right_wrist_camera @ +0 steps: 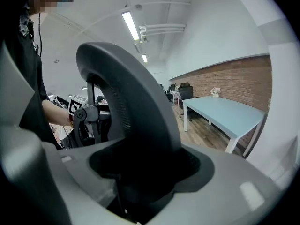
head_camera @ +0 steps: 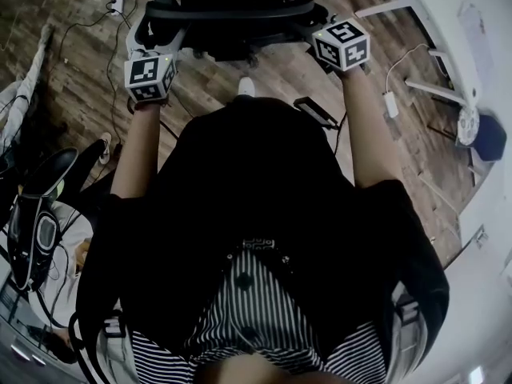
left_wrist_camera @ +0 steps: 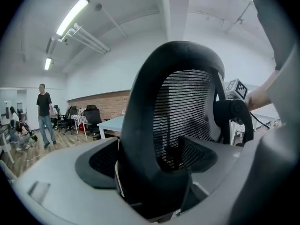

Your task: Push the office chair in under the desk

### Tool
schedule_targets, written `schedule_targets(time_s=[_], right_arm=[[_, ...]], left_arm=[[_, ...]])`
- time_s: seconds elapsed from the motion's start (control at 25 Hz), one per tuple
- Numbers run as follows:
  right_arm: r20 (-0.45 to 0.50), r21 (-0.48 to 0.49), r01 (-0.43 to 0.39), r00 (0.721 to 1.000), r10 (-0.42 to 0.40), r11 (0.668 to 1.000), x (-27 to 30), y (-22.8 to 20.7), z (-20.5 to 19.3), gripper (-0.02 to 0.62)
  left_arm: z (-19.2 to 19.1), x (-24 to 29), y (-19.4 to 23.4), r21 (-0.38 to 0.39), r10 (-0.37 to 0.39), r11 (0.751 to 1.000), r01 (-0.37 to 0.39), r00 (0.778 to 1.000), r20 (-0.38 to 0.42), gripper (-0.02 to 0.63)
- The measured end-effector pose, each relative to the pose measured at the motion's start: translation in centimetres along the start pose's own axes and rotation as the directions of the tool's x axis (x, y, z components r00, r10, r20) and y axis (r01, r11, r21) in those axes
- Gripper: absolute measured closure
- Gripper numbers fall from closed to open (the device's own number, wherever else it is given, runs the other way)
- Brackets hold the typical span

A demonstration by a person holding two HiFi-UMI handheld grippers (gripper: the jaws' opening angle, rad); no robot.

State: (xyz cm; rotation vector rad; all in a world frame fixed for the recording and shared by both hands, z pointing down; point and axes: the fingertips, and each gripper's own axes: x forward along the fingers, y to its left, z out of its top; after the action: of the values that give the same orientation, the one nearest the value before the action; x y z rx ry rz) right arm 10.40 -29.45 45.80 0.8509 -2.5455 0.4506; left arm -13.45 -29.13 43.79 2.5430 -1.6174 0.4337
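A black office chair stands on the wood floor just ahead of me, its back toward me. My left gripper holds the left edge of the backrest and my right gripper holds the right edge. In the left gripper view the mesh backrest's black frame fills the gap of the left gripper, with the pads against it. The right gripper clasps the frame the same way. A light blue desk stands further off beside a brick wall.
Cables and a power strip lie on the floor at the left. White desk legs and a blue bin are at the right. Dark equipment stands at my left. A person and more chairs are far off.
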Motion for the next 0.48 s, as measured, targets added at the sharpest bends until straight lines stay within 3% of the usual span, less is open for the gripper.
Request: schedule_targets(time_s=[0.48], right_arm=[[-0.018,0.030,-0.001,1.000,0.002,1.000,6.8,-8.4,6.2,0.310]], left_arm=[[3.5,10.5,6.8,0.001,-0.015,1.000,0.015,1.000,-0.012,0.206]])
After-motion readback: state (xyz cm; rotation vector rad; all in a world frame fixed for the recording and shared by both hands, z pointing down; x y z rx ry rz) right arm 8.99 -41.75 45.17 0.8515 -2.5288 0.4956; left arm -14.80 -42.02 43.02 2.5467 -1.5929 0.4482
